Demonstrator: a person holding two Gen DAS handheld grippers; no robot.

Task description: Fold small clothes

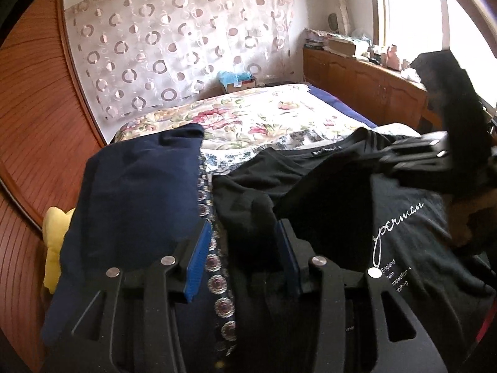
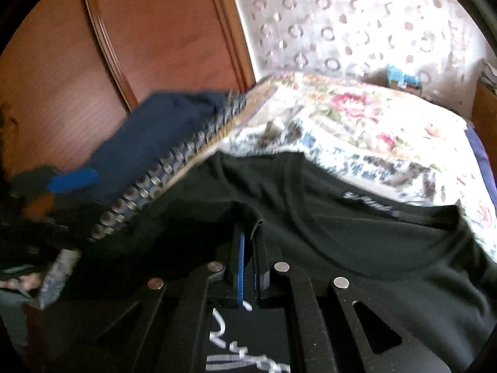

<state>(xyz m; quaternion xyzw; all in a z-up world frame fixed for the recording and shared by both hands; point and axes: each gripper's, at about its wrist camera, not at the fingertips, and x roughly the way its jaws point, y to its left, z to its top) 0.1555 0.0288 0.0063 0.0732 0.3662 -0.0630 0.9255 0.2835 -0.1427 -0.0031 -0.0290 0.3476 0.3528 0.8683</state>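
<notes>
A black T-shirt [image 1: 403, 236] with white script lettering lies on the bed in front of me, collar label away from me. My left gripper [image 1: 243, 248] stands open above its left sleeve [image 1: 248, 214]; the blue pads are apart and do not press the cloth. My right gripper [image 2: 248, 248] is shut on an edge of the black T-shirt [image 2: 341, 242], with a fold of cloth pinched between the blue pads. In the left wrist view the right gripper [image 1: 388, 159] comes in from the right over the shirt, with a raised flap of black cloth by it.
A folded navy garment [image 1: 139, 192] [image 2: 161, 133] lies left of the shirt, along a patterned border strip [image 1: 217, 267]. A yellow cloth [image 1: 56, 239] sits beyond it. The floral bedcover [image 1: 264, 115] stretches back to a curtain. A wooden wardrobe [image 1: 40, 108] stands left, and a low cabinet [image 1: 357, 77] stands under the window.
</notes>
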